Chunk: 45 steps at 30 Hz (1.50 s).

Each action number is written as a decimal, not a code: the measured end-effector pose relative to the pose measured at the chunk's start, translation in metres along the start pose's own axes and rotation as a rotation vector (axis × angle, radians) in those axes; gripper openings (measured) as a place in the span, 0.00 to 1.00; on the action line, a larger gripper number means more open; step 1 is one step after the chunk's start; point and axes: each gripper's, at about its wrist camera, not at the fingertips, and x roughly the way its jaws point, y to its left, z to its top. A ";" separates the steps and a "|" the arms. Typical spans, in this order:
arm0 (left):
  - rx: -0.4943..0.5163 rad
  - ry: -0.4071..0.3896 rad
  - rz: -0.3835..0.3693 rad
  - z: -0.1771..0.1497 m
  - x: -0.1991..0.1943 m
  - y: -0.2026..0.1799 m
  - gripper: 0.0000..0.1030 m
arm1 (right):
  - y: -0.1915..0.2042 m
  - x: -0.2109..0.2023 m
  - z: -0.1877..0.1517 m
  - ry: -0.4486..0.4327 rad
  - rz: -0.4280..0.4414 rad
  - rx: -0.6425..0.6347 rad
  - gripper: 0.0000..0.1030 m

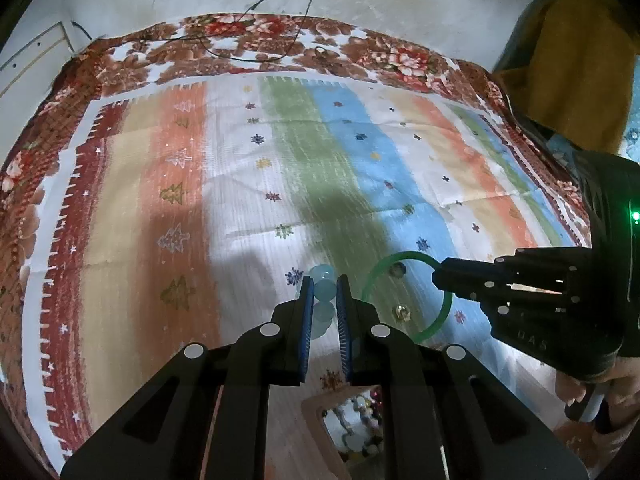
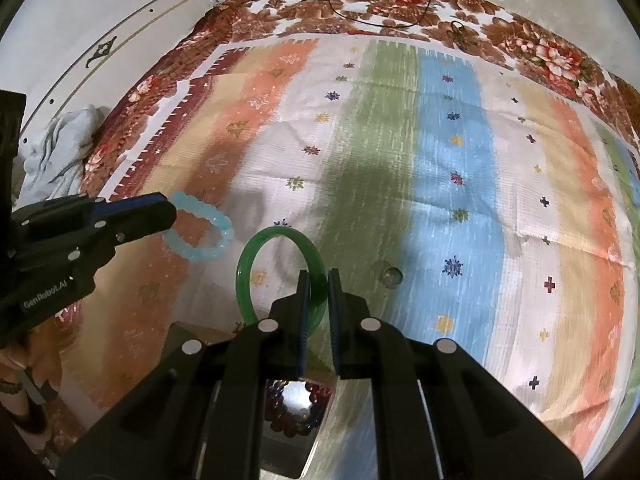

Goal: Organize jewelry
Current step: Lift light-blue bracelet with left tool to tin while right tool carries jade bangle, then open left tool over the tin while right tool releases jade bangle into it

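Bangle (image 2: 280, 276) stands edge-up between right gripper (image 2: 319, 280) fingers (image 2: 304, 304).

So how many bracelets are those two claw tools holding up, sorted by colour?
Pale blue beaded bracelet, in the left gripper: 1
Solid green bangle, in the right gripper: 1
Total: 2

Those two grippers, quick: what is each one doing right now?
Left gripper: fingers closed on the pale blue bead bracelet.
Right gripper: fingers closed on the green bangle.
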 end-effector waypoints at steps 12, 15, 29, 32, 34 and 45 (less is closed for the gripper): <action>0.004 -0.030 -0.007 -0.025 -0.033 -0.007 0.11 | 0.017 -0.017 -0.024 -0.011 0.006 -0.016 0.10; 0.002 -0.043 -0.013 -0.031 -0.043 -0.010 0.11 | 0.022 -0.023 -0.033 -0.014 0.008 -0.021 0.10; 0.016 -0.059 -0.043 -0.061 -0.065 -0.033 0.11 | 0.029 -0.038 -0.068 -0.014 -0.004 -0.023 0.10; 0.018 -0.037 -0.048 -0.067 -0.060 -0.039 0.11 | 0.030 -0.037 -0.073 -0.006 -0.006 -0.022 0.11; 0.000 -0.019 -0.047 -0.070 -0.055 -0.039 0.14 | 0.028 -0.033 -0.074 0.013 -0.003 -0.010 0.17; 0.010 0.018 -0.031 -0.063 -0.039 -0.041 0.29 | -0.018 -0.035 -0.060 -0.008 -0.062 0.120 0.40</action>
